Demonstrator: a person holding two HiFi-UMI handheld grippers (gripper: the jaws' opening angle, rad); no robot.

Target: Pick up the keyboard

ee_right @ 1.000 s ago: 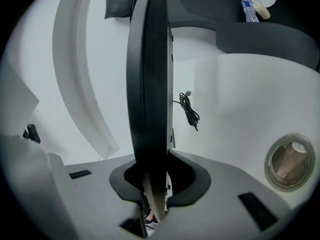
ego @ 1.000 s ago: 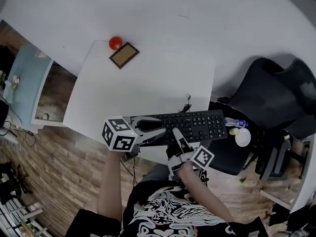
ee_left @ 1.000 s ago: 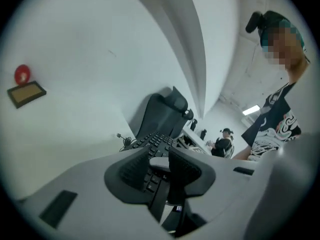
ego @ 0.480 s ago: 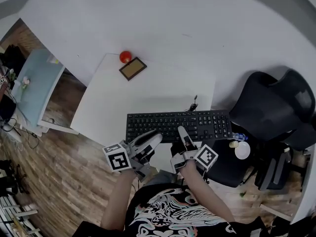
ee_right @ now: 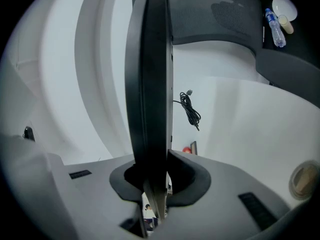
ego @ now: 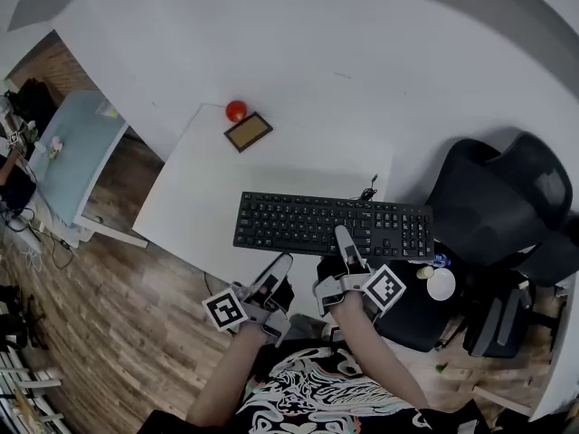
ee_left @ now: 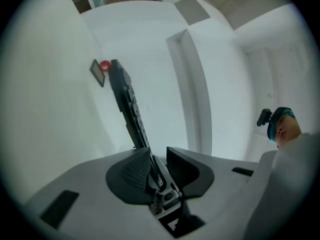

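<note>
A black keyboard [ego: 330, 226] hangs a little above the white table [ego: 271, 165], its coiled cable [ego: 369, 191] trailing off the back. My right gripper [ego: 345, 242] is shut on the front edge right of the middle; in the right gripper view both pads [ee_right: 182, 176] press the keyboard [ee_right: 150, 74]. My left gripper [ego: 281, 264] sits at the front edge further left. In the left gripper view the thin keyboard edge [ee_left: 125, 99] runs between the closing jaws of the left gripper [ee_left: 157, 156], against the left pad [ee_left: 134, 171] and with a gap to the other.
A red ball [ego: 236, 110] and a small brown frame [ego: 249, 131] lie at the table's far corner. A black office chair [ego: 498, 206] stands to the right, with a white bowl [ego: 441, 283] and a bottle on a dark seat beside it. A pale blue desk [ego: 68, 152] stands to the left.
The keyboard has come up off the table with the right gripper. The left gripper left the keyboard's left end, rolled over and came to the front edge.
</note>
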